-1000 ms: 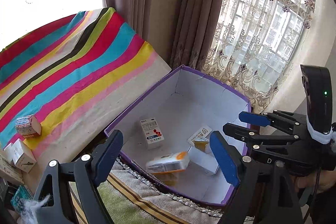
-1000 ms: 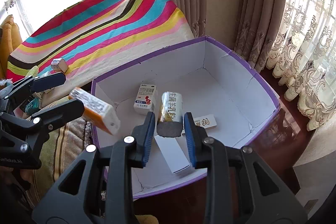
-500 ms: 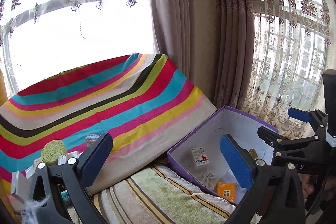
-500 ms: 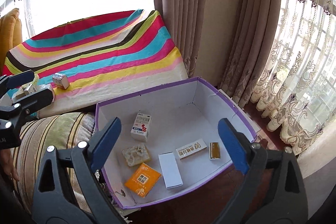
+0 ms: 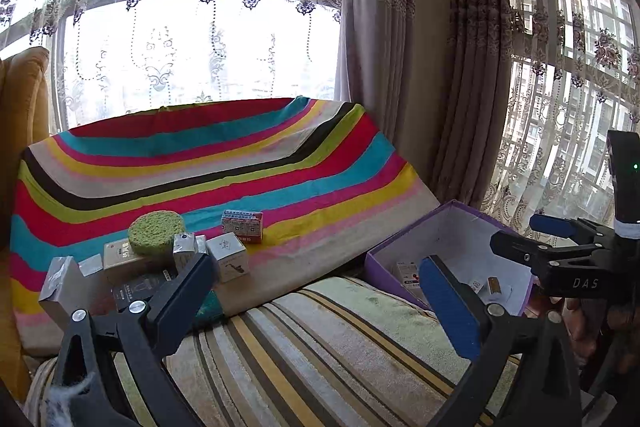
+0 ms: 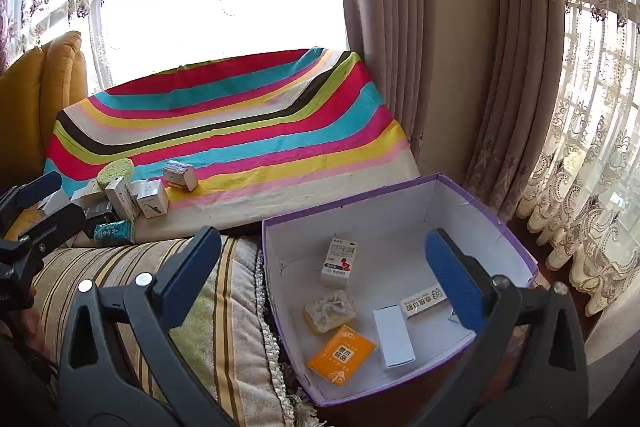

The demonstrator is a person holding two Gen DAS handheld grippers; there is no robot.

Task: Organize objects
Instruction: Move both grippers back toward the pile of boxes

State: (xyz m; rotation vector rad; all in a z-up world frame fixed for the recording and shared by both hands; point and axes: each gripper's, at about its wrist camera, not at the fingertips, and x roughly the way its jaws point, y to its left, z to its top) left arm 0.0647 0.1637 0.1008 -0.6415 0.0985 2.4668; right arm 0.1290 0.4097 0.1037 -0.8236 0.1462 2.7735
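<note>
Both hand-held grippers spread wide, nothing in either one!

The striped cloth (image 6: 248, 131) lay across the back, the purple box (image 6: 516, 243) sat at the right beside the striped cushion (image 6: 224, 307). The right hand-held gripper (image 6: 324, 287) hung above the box, its jaws opening on air; the left hand-held gripper (image 5: 316, 299) gaped empty above the cushion. In the box lay a white carton (image 6: 339, 263), orange packet (image 6: 342, 354) and white box (image 6: 394, 337). On the cloth sat small boxes (image 5: 228, 255) and a green sponge (image 5: 157, 231).

Small boxes (image 5: 232, 256) on striped cloth (image 5: 208, 179)
</note>
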